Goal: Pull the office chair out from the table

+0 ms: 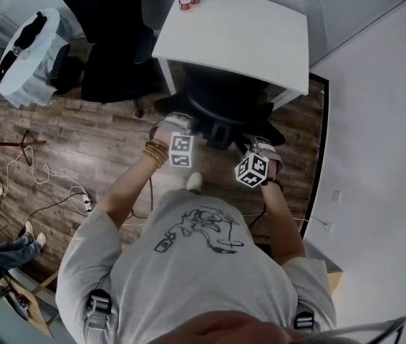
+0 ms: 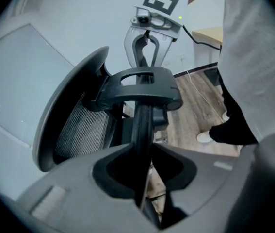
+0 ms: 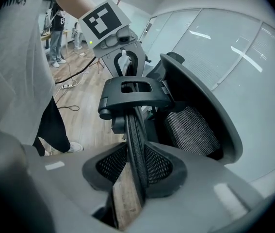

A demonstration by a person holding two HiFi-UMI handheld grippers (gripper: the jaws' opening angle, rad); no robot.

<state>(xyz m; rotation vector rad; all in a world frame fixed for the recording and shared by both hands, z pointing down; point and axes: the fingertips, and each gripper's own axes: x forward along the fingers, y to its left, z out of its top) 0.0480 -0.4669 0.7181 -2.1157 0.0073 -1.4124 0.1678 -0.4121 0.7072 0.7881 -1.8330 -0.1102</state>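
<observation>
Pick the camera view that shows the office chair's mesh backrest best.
The right gripper view: the mesh backrest is close and lit, its weave clear. The left gripper view shows the mesh darker. The head view shows the office chair only as a dark shape partly under the table.

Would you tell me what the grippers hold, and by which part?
The left gripper and right gripper each clamp the office chair by its headrest, one at each end.
</observation>
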